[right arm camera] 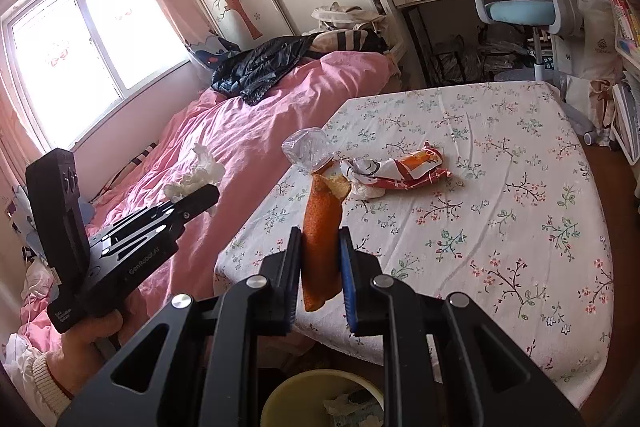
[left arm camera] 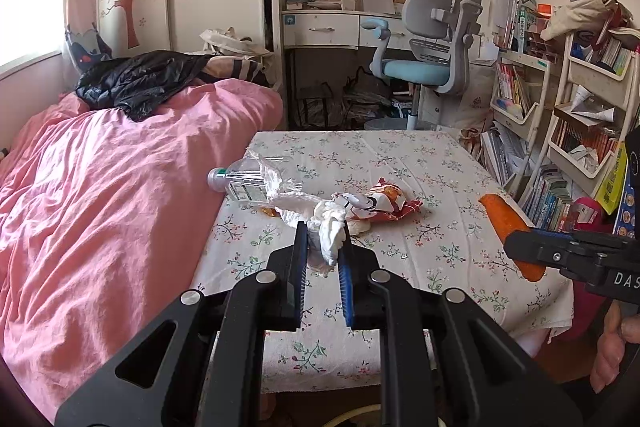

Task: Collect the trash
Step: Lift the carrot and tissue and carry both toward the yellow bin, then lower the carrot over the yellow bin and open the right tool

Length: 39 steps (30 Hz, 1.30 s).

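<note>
The left tongs (left arm camera: 323,233) are pinching a crumpled white tissue (left arm camera: 330,231), held up off the floral tabletop (left arm camera: 440,187); from the right wrist view the same wad (right arm camera: 198,173) sticks out past the black fingers, over the edge of the pink bed (right arm camera: 248,131). The right tongs (right arm camera: 320,239) are clamped on a long strip of orange peel (right arm camera: 322,227), which stands nearly upright between the blue pads (right arm camera: 347,267), its top end curling over. In the left view that peel (left arm camera: 504,219) shows as an orange wedge beside the right tongs (left arm camera: 516,247), above the right side of the tabletop.

Still lying on the cloth are a clear plastic bottle (left arm camera: 240,183) on its side at the left edge, cap pointing toward the bed, a thin white plastic bag (left arm camera: 280,187) draped partly over it, and a red and orange snack wrapper (left arm camera: 384,201) near the middle. Something pale lies touching the wrapper's near end (right arm camera: 366,191); I cannot tell what it is.

Below the near edge of the tabletop, under the right tongs, stands a yellow bin (right arm camera: 288,399) with some crumpled paper already inside. A black plastic bag (left arm camera: 136,83) is heaped at the far end of the bed, and a grey and blue desk chair (left arm camera: 432,39) stands beyond the tabletop.
</note>
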Motion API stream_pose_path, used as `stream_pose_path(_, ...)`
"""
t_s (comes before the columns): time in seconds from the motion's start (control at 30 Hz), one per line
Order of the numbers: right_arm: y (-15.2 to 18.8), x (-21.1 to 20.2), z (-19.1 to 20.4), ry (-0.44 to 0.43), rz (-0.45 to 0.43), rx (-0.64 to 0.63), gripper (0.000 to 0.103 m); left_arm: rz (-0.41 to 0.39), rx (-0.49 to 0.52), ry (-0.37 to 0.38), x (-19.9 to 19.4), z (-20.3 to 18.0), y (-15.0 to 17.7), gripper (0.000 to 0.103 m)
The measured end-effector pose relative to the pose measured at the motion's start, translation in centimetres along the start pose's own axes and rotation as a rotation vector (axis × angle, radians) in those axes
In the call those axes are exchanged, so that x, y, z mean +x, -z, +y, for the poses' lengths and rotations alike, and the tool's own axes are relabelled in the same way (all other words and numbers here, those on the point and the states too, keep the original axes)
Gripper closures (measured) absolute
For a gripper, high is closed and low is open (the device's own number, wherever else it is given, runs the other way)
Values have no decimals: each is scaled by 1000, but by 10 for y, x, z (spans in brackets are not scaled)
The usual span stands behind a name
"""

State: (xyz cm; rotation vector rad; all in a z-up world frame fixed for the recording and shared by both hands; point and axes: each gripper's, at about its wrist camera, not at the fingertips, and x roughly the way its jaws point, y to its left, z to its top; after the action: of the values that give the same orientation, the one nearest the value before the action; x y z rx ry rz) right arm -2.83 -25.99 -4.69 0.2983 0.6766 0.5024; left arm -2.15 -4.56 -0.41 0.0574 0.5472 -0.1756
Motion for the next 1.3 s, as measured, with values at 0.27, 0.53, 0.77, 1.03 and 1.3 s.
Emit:
stream_pose_path(0.27,11,0,4,-6,23,11,84,-1,-8,4,-2,3,2,89)
stream_pose_path(0.53,31,-3,14,-20,53,14,84,3,-2,7,-9,3,11,89)
stream_pose_path(0.77,60,0,27,-38,115,9,84,8,1,6,-17,6,23,89)
stream_pose_path(1.03,94,7,38,-49,207,2,84,16,2,8,-25,7,33,89)
stream_pose_path(1.3,128,23,52,-21,341,-58,83,26,1,3,-30,11,39,89)
